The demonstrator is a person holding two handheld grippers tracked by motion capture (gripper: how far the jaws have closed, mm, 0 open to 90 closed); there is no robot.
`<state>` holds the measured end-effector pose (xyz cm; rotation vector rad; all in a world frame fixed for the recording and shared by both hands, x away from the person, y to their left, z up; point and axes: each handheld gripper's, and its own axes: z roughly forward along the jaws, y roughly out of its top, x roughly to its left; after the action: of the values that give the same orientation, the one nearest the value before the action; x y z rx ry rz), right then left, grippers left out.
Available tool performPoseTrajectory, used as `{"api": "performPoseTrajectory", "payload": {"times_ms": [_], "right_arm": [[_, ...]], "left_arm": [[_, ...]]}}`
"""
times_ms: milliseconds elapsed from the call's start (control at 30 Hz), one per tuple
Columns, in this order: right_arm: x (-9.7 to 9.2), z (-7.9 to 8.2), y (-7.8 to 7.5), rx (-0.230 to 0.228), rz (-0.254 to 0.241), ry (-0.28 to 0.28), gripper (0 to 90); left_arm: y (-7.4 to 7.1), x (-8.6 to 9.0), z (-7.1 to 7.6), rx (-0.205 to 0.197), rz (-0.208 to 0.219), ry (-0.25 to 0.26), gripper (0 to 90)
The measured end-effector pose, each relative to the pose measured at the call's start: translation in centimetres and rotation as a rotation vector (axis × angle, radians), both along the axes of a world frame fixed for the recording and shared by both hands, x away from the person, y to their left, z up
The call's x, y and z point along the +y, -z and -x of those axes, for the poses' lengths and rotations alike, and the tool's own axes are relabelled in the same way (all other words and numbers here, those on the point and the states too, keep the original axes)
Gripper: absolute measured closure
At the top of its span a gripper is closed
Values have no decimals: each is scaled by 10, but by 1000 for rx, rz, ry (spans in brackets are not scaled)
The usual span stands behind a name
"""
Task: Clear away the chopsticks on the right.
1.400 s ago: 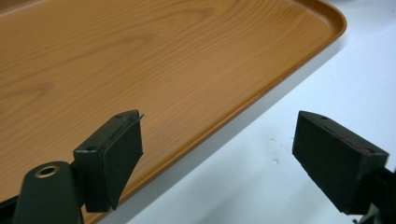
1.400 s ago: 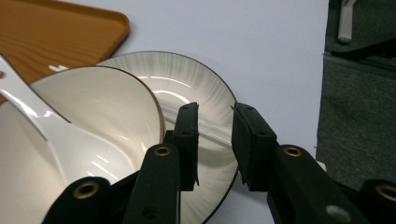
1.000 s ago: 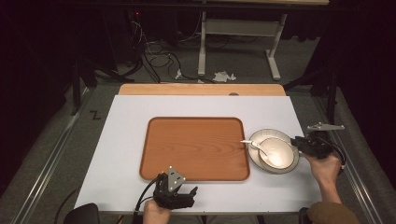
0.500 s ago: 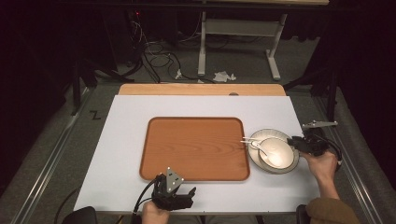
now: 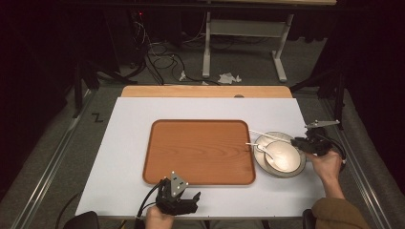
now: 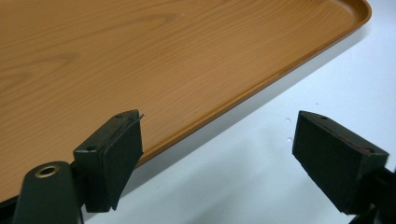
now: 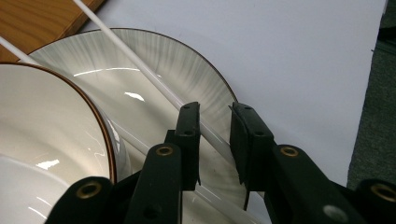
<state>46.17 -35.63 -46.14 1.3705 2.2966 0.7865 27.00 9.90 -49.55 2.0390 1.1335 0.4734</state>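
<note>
Straddling the tray point(image 6: 187, 60) rim, left gripper point(image 6: 224, 158) gapes; right gripper point(image 7: 215, 135) pinches a chopstick point(image 7: 149, 77).

Both grippers are black with brass-coloured rivets. The left gripper point(image 5: 179, 198) wears a grey three-cornered plate on top and trails a black cable. The right gripper point(image 5: 305, 142) has one too, and that arm wears a brown sleeve point(image 5: 336, 214).

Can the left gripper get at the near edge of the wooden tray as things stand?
Probably yes. The left gripper has its jaws wide open beside the wooden tray's near edge, one jaw over the rim and one over the bare white table. Nothing lies between them and the rim.
</note>
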Motion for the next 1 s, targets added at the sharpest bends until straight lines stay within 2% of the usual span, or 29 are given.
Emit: {"api": "performPoseTrajectory", "payload": {"times_ms": [200,567,1000], "right_arm": [[2,-5,1,1,19,-18,750],[5,-9,4,-15,52,-29,824],[3,-6,4,-35,53,-26,853]], "left_arm": [[1,0,0,3,-6,-1,163],[3,-1,-1,9,-6,2,163],[2,-1,-1,8,-6,6,164]]}}
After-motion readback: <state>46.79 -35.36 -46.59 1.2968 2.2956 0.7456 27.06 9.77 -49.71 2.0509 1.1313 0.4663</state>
